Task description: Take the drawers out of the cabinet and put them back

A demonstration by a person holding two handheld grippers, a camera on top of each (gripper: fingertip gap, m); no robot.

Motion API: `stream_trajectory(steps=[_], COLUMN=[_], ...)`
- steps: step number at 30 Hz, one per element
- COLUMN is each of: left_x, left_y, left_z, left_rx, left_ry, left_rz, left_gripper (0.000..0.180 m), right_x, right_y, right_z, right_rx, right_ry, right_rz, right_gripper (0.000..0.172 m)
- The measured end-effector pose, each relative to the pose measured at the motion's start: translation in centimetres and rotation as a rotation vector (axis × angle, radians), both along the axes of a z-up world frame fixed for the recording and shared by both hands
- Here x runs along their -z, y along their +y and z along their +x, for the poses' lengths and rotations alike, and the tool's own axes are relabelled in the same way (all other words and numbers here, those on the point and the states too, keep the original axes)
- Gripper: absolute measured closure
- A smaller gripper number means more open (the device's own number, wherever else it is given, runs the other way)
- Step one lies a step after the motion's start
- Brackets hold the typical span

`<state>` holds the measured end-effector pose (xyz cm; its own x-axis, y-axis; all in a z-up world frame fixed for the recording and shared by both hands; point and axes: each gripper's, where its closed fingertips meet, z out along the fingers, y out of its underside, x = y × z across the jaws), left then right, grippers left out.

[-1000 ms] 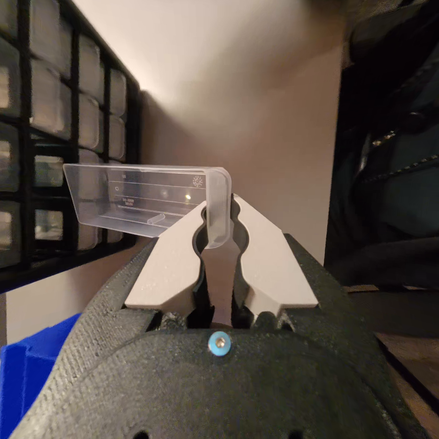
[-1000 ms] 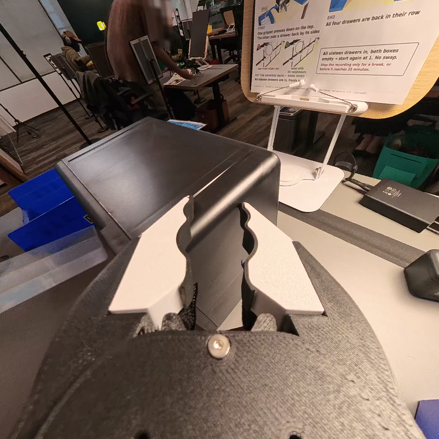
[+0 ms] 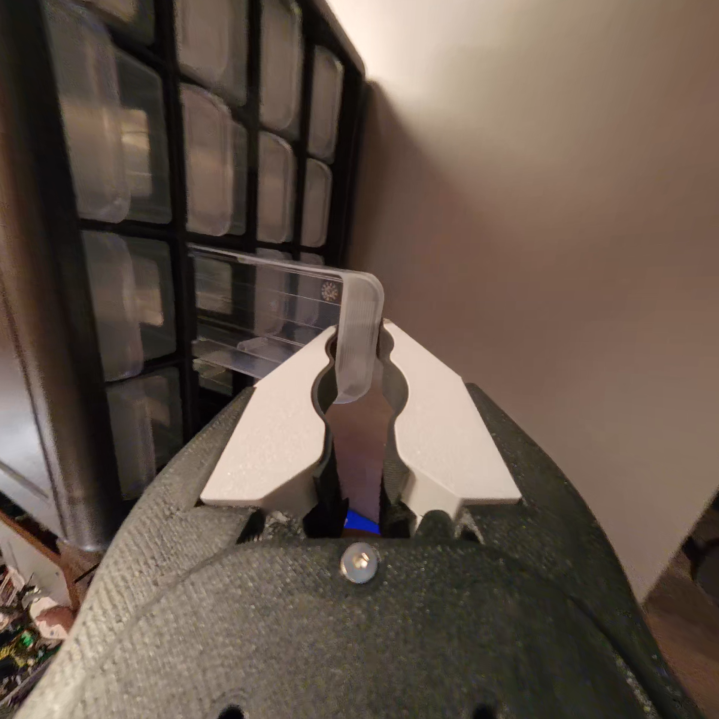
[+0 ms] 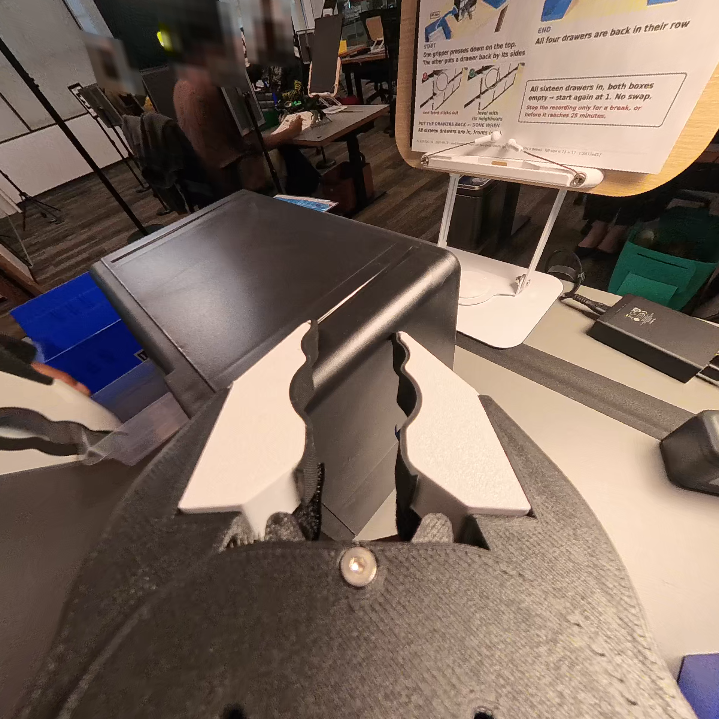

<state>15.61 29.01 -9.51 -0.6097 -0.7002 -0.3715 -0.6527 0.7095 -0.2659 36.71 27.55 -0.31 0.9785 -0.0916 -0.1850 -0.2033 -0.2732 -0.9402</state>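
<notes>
So the left tongs are clamped on the front tab of a clear plastic drawer, with both white fingers pressing the frosted tab from either side. Holding it by that tab makes sense, since it leaves the whole body of the drawer free to slide, sticking out toward 10 o'clock with its far end at a slot in the black cabinet. The drawer looks roughly lined up with that opening in the lower rows, but the view is blurry there, so I can't tell whether the back end is already in the slot or just in front of it. The neighbouring slots around it have their clear drawers seated.

The right tongs are spread open with nothing in them, and they sit over the top right edge of the cabinet. My guess is they're there to steady the cabinet so it doesn't scoot back on the surface when a drawer gets pushed or pulled. I can't see whether the fingers actually press down on the lid.

A blue bin sits at about 9 o'clock from the cabinet, probably a parking spot for drawers. A white stand with an instruction sheet is behind at 1 o'clock.
</notes>
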Motion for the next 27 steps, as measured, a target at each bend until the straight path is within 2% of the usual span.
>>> stream_trajectory(steps=[1, 6, 11, 19, 21, 23, 25, 27], left_x=[-0.1, -0.1, -1.3, -3.3, -3.4, -3.6, -2.6, -0.7], left_y=[0.5, 3.6, 3.7, 2.1, 1.8, 0.4, -1.9, -1.6], left_z=[0.6, 3.0, 2.9, 2.1, 2.2, 2.0, 0.9, 0.4], left_rx=[-0.018, -0.145, -0.165, -0.147, -0.139, -0.092, -0.016, -0.045], left_ry=[-0.032, -0.203, -0.33, -0.446, -0.456, -0.445, -0.346, -0.253], left_rz=[0.011, 0.049, -0.01, -0.027, -0.034, -0.08, -0.175, -0.158], left_gripper=[0.162, 0.146, 0.136, 0.143, 0.145, 0.161, 0.162, 0.164], right_x=[0.0, 0.0, 0.0, 0.0, 0.0, 0.0, 0.0, 0.0], right_y=[0.0, 0.0, 0.0, 0.0, 0.0, 0.0, 0.0, 0.0], right_z=[0.0, 0.0, 0.0, 0.0, 0.0, 0.0, 0.0, 0.0], right_rx=[0.0, -0.001, -0.004, -0.002, -0.001, 0.001, 0.0, -0.002], right_ry=[0.001, -0.001, 0.003, 0.002, 0.003, 0.001, 0.0, 0.002], right_rz=[0.0, -0.001, 0.0, -0.001, 0.0, 0.0, 0.0, 0.0], right_gripper=[0.131, 0.13, 0.13, 0.13, 0.13, 0.13, 0.13, 0.13])
